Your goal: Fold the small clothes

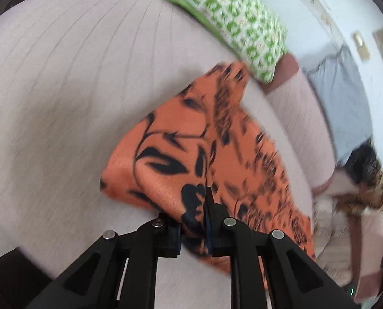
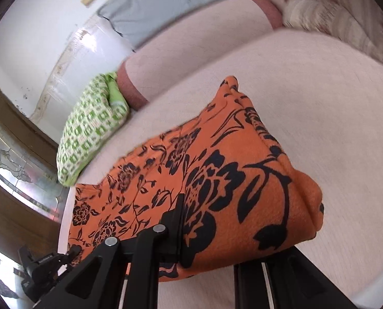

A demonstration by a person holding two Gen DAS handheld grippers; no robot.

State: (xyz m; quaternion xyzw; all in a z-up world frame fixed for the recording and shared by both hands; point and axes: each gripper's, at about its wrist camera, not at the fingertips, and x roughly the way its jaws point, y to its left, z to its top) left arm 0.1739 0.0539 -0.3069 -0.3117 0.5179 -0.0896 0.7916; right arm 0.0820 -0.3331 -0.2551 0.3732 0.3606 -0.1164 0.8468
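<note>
**Both grippers hold one edge of the orange cloth**

The orange cloth (image 1: 191,139) with black flowers is lifted a little above the pale bed (image 1: 62,77). The left gripper (image 1: 194,226) is clamped tight on the cloth's near edge. From this gripper, the cloth runs away toward 12 and 1 o'clock, with its far tip near the green pillow (image 1: 232,23).

The right gripper (image 2: 189,231) is also clamped on the cloth (image 2: 217,170). Cloth drapes over its right finger and hides it. From here the cloth runs up toward 12 o'clock, and its long side spreads out to 9 o'clock. There, the left gripper (image 2: 50,265) can be seen at the other end of the same edge.

So the two grippers hold the same near edge, one at each end. The rest of the cloth lies ahead of both. I think the next move is to carry this edge forward, toward 12 o'clock, to lay it over the far part.
</note>
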